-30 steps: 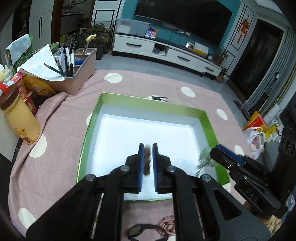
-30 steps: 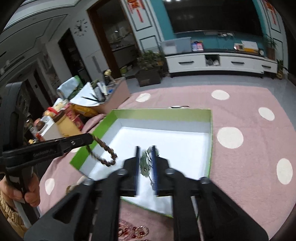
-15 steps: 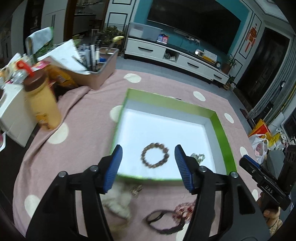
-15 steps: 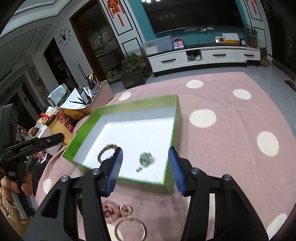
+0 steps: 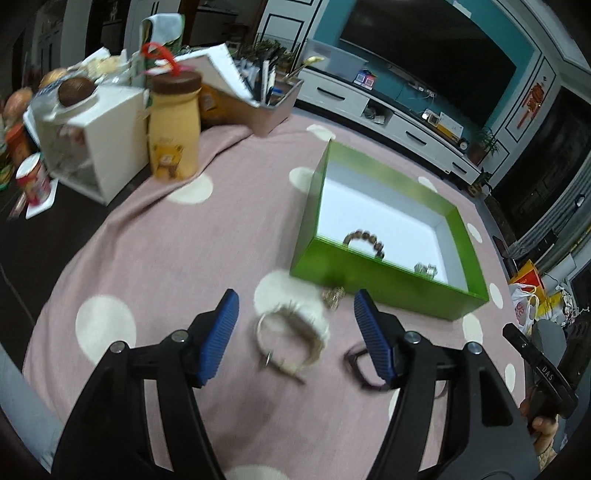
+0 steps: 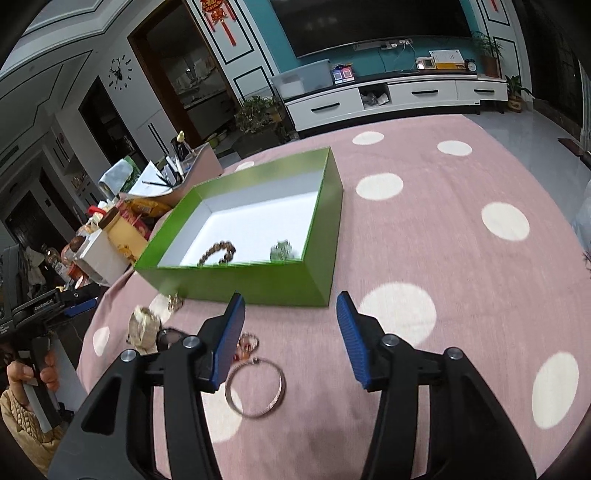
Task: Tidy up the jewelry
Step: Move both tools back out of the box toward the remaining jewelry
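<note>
Both jaws stand wide apart, the left gripper [image 5: 295, 332] above a pale beaded bracelet [image 5: 295, 336]. A brown bead bracelet [image 6: 217, 252] lies inside the green cardboard box [image 6: 258, 282], at 12 o'clock from the right gripper [image 6: 291, 332].

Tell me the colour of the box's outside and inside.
The box is green outside with a white inside, clearest in the right wrist view.

You are in a home living room. A large dark television [image 6: 373, 22] hangs on a teal wall above a long white media cabinet [image 6: 395, 98] with drawers, and potted plants [image 6: 258, 114] stand on the floor beside it. A deer-head wall clock [image 6: 119, 75] and a red knot ornament [image 6: 218, 14] (festive decor) mark the walls. Your worktop wears a pink polka-dot cloth [image 6: 443, 229], with a bear-printed yellow bottle [image 5: 173, 129] and snack packets [image 6: 142, 208] crowding one edge.
</note>
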